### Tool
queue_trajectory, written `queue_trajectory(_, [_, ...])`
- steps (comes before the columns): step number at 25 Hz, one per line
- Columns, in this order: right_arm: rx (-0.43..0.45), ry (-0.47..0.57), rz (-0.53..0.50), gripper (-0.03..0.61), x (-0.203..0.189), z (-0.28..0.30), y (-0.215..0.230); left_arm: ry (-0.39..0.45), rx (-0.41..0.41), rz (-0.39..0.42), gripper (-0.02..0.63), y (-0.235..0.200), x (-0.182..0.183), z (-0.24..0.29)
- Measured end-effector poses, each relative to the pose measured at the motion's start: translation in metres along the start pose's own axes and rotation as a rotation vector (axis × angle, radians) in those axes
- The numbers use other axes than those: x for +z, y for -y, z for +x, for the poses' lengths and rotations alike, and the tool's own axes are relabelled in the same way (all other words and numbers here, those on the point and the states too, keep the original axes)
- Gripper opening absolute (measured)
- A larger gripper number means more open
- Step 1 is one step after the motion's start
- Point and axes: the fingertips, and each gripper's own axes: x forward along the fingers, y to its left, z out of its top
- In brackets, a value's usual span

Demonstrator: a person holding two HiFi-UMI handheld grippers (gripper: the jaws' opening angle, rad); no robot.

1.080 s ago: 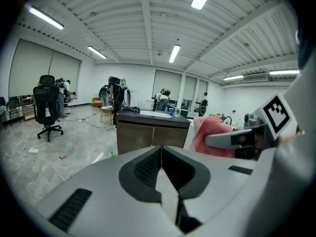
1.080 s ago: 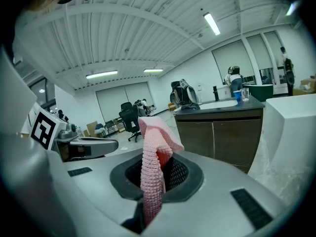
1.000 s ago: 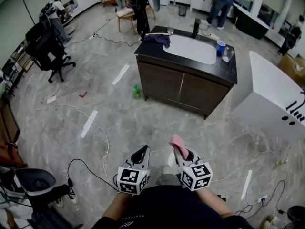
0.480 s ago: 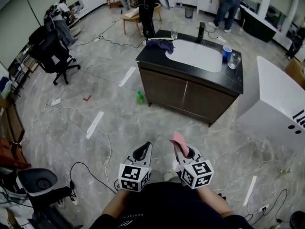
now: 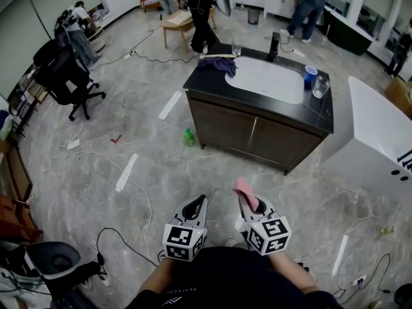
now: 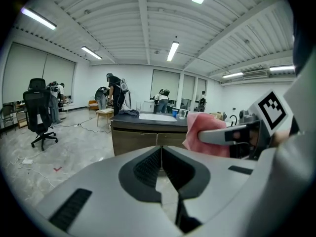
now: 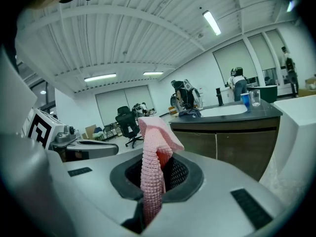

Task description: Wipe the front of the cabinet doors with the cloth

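A dark brown cabinet point(image 5: 252, 132) with two front doors and a black top with a white sink stands across the floor ahead of me, well out of reach. It also shows in the left gripper view as the cabinet point(image 6: 143, 138) and in the right gripper view as the cabinet point(image 7: 232, 142). My right gripper point(image 5: 247, 201) is shut on a folded pink cloth point(image 5: 244, 190), which sticks up between the jaws as the cloth point(image 7: 154, 157). My left gripper point(image 5: 196, 206) is held beside it, shut, with nothing in it.
A green bottle point(image 5: 188, 137) stands on the floor at the cabinet's left corner. A white unit point(image 5: 373, 140) sits to the right. A blue cup point(image 5: 310, 76), glasses and a dark rag point(image 5: 216, 64) lie on the countertop. Cables cross the floor; office chairs point(image 5: 64, 76) and people stand beyond.
The cabinet has drifted slightly right and nearer in the head view as I move toward it. Both grippers hold the same pose, the cloth still clamped.
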Motion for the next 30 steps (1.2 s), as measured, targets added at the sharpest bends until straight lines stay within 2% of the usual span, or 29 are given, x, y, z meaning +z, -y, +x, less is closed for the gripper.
queue_trajectory(3, [-0.022, 0.006, 0.036, 0.041, 0.007, 0.024, 0.002, 0.009, -0.022, 0.003, 0.012, -0.022, 0.011, 0.013])
queue_trajectory(11, [-0.067, -0.015, 0.039, 0.041, 0.016, 0.095, -0.022, -0.02, -0.059, 0.006, 0.012, -0.108, 0.024, 0.033])
queue_trajectory(22, [-0.165, -0.031, 0.079, 0.041, 0.032, 0.178, -0.056, -0.025, -0.159, 0.008, 0.012, -0.202, 0.044, 0.057])
queue_trajectory(27, [-0.195, -0.031, 0.075, 0.041, 0.035, 0.197, -0.065, -0.027, -0.209, 0.016, 0.012, -0.224, 0.048, 0.075])
queue_trajectory(30, [-0.218, -0.048, 0.086, 0.041, 0.032, 0.195, -0.054, -0.032, -0.235, 0.009, 0.012, -0.218, 0.049, 0.087])
